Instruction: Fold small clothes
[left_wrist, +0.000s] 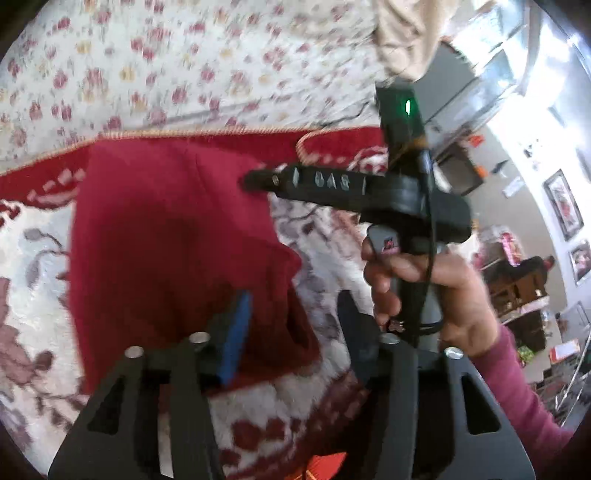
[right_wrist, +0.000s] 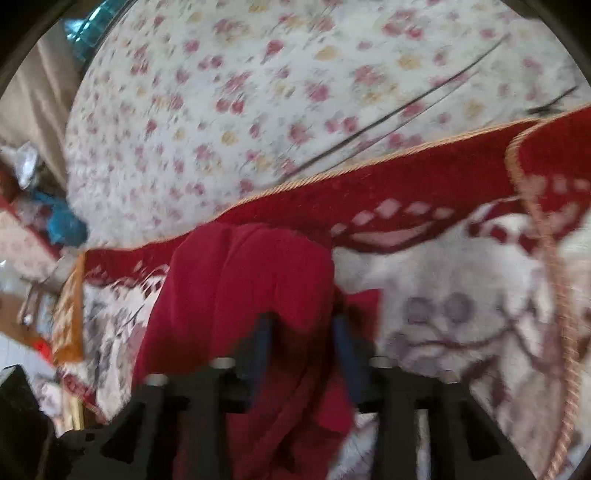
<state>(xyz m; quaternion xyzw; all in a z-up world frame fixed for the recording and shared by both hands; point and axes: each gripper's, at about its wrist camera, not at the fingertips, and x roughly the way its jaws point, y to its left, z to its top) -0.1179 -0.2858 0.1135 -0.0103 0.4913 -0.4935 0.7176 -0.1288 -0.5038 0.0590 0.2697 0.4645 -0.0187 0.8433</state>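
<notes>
A dark red garment (left_wrist: 177, 251) lies on a red and white patterned blanket (left_wrist: 33, 280). My left gripper (left_wrist: 295, 325) is open over the garment's near right edge, its blue pad (left_wrist: 236, 332) above the cloth. The right gripper's tip (left_wrist: 255, 181), seen in the left wrist view, rests at the garment's far right edge. In the right wrist view the garment (right_wrist: 240, 288) bunches up between the fingers of my right gripper (right_wrist: 303, 343), which stand apart with red cloth between them. The frames are blurred.
A floral bedsheet (left_wrist: 166, 66) lies beyond the blanket's corded edge (right_wrist: 369, 162). A person's hand in a pink sleeve (left_wrist: 436, 288) holds the right gripper. A room with shelves and pictures (left_wrist: 535, 258) lies to the right. Clutter (right_wrist: 40, 229) sits at the left.
</notes>
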